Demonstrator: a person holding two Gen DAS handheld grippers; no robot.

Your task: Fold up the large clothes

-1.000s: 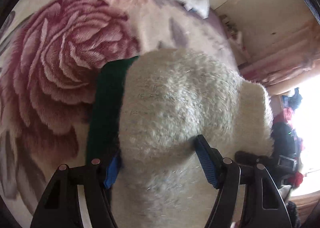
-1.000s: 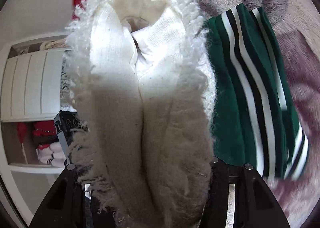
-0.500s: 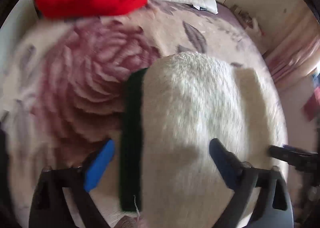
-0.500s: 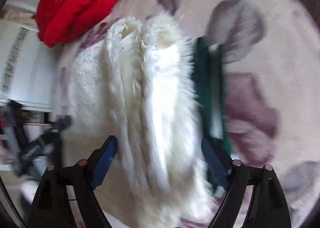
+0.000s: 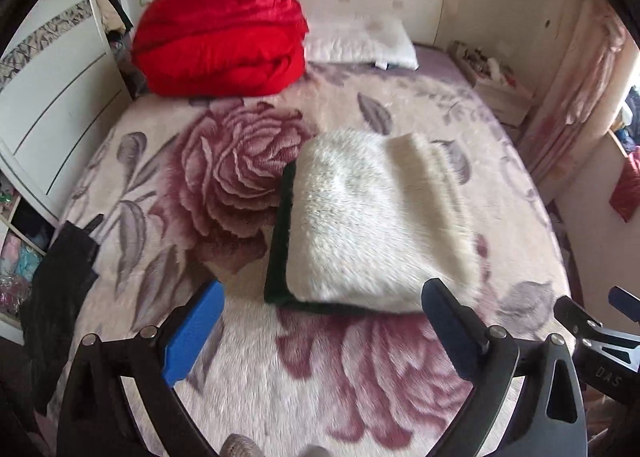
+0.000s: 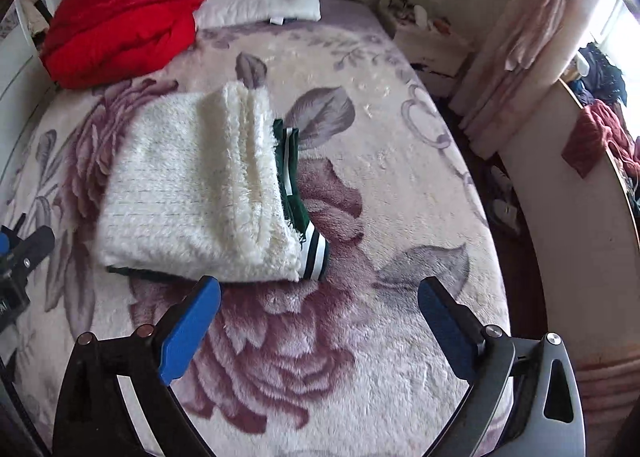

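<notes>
We are holding the left gripper (image 5: 318, 327) and right gripper (image 6: 318, 323) above the bed (image 6: 400, 217), both jaws spreading wider with nothing between them. A folded cream fluffy sweater (image 5: 372, 225) is lying on a folded green striped garment (image 6: 294, 177) on the rose-patterned blanket (image 5: 224, 177).

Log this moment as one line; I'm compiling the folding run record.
stage: fold done | left gripper: opening, empty | right gripper: opening, empty | white fluffy garment: folded, lying on green striped garment | surface: floral blanket
</notes>
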